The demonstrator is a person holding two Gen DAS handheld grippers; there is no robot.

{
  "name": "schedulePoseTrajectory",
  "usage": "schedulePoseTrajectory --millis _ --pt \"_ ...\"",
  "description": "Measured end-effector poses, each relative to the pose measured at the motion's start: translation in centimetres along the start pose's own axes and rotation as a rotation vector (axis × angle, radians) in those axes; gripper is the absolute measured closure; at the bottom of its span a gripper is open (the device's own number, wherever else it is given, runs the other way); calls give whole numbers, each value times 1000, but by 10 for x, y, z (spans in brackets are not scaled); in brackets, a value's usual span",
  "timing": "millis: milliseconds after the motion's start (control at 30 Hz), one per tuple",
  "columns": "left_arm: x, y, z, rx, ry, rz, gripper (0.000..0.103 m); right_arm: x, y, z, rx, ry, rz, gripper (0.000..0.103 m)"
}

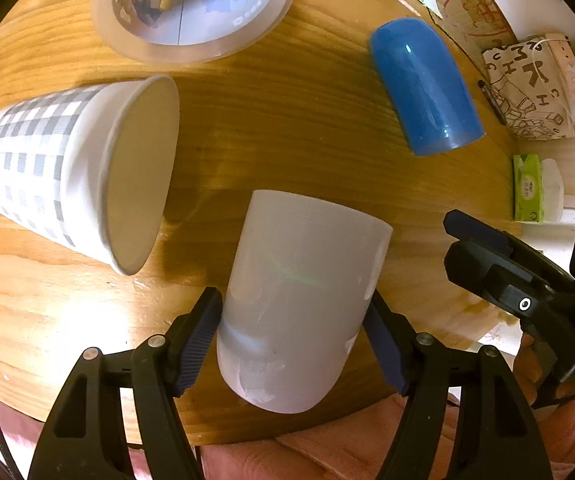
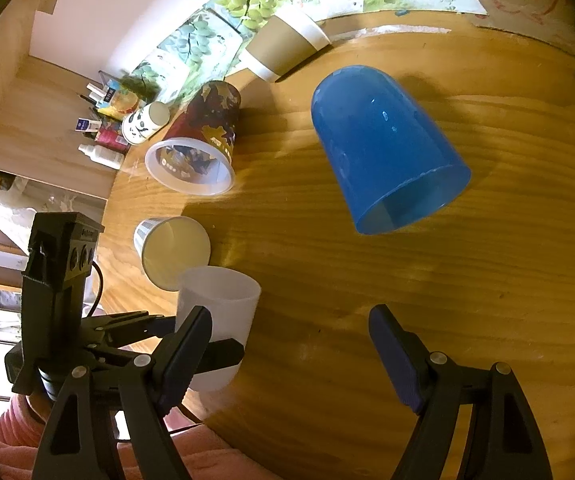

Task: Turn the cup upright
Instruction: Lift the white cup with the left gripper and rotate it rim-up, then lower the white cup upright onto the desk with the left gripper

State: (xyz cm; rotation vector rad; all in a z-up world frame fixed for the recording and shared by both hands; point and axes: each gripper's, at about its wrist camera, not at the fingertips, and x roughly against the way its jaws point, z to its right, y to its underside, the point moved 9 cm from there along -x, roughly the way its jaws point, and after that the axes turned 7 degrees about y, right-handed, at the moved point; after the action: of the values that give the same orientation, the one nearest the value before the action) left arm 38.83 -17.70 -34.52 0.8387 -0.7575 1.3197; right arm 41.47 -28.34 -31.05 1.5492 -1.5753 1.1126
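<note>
My left gripper (image 1: 293, 340) is shut on a plain white cup (image 1: 303, 300), both pads against its sides near the rounded base, at the near edge of the round wooden table (image 1: 287, 128). In the right wrist view the same white cup (image 2: 219, 312) stands with its open mouth up, held by the left gripper (image 2: 175, 336). My right gripper (image 2: 291, 356) is open and empty over the table, short of a blue cup (image 2: 383, 148) lying on its side with its mouth toward me. The blue cup also shows in the left wrist view (image 1: 423, 84).
A checkered paper cup (image 1: 75, 168) lies on its side left of the white cup. A clear plastic cup (image 2: 195, 148) with a dark print and a brown paper cup (image 2: 283, 48) lie farther back. Bottles and boxes crowd the table's far-left side (image 2: 111, 128). A tissue pack (image 1: 527, 188) is at right.
</note>
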Motion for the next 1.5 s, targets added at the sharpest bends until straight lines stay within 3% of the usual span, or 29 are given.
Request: schedulePoseTrajectory --millis 633,1167,1500 --pt "3 4 14 -90 -10 -19 26 -5 6 -11 -9 -22 -33 21" --pt "48 11 9 -332 -137 129 26 -11 16 -24 -108 11 -36 21" --pt "76 15 -7 -389 -125 231 26 -22 24 -20 -199 73 -40 21"
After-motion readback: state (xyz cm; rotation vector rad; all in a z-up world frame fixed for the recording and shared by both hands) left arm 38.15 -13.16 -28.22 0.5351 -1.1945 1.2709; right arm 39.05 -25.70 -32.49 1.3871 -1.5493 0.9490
